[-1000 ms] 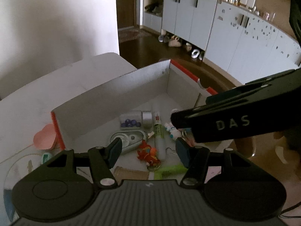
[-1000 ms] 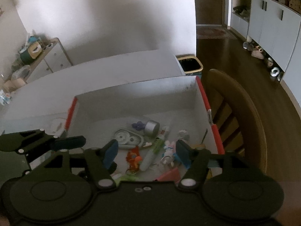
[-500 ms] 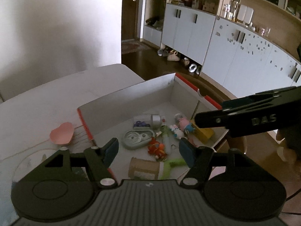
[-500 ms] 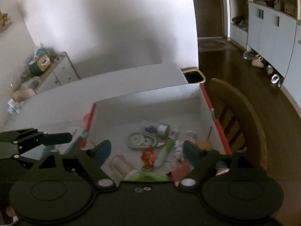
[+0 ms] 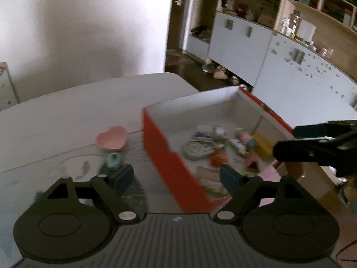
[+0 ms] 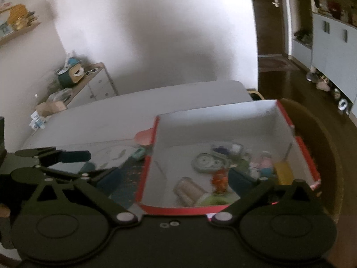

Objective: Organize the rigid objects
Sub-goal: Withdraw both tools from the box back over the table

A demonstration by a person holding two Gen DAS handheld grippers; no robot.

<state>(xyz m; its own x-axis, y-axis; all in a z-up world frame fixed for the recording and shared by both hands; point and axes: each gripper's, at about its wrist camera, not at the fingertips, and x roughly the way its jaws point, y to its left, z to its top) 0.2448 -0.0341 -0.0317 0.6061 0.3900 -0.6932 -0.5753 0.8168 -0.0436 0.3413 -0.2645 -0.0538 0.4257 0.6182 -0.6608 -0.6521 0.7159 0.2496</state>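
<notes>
Backing both tongs off red box (image 5: 174,167) on tabletop (image 5: 67,116), near its right edge; earlier both hung low over box contents, now whole box in view. Likely drop-off done, next pick pending.
Left tongs (image 5: 176,176): jaws just been opening, wide, nothing between.
Right tongs (image 6: 174,176): jaws just been opening, fully spread, empty.
Pink heart dish (image 5: 112,138), small teal item (image 5: 113,160) outside box by its left wall, unsorted.

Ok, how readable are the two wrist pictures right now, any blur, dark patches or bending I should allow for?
Left wrist view: motion blur smears the things in the red box and the pink heart dish; the cabinets at the right bow from the fisheye. Right wrist view: the box contents are soft too, a broad shadow darkens the white wall, the corners go black, and the table is dim.
</notes>
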